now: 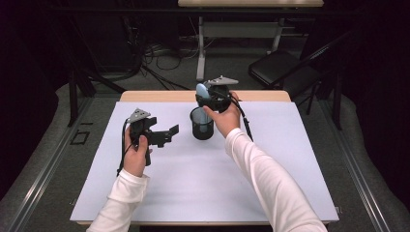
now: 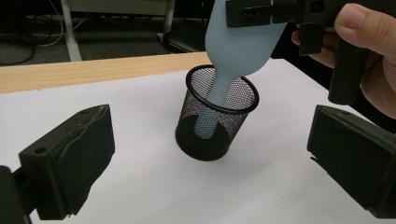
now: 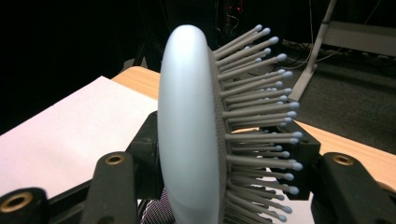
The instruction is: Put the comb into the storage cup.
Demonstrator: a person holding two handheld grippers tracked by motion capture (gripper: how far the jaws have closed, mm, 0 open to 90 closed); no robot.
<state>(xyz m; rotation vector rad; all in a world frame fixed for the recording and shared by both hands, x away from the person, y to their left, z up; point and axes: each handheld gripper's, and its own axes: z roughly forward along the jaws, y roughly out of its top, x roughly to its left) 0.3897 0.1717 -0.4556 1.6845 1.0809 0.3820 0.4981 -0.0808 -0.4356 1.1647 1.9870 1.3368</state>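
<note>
Work surface: we note a white sheet [image 1: 203, 179] covering the table [image 1: 159, 95], whose wooden edge shows bare along the far side.
Open room: the sheet lies bare in front of the cup and toward the person's side; the cup stands in the far middle, well in from the left and right edges.
Container: a black mesh cup [image 1: 201, 123] stands upright on the sheet.
Contents: the handle of a pale blue hairbrush [image 2: 236, 42] reaches down inside the cup; the head stays above the rim. In the left gripper view we cannot tell whether the handle touches the bottom.
Right gripper [image 1: 211, 99]: jaws closed on the hairbrush head, the bristles pointing sideways between them in the right gripper view.
Left gripper [image 1: 167, 134]: jaws spread wide and holding nothing, to the left of the cup, apart from it and pointing toward it.
</note>
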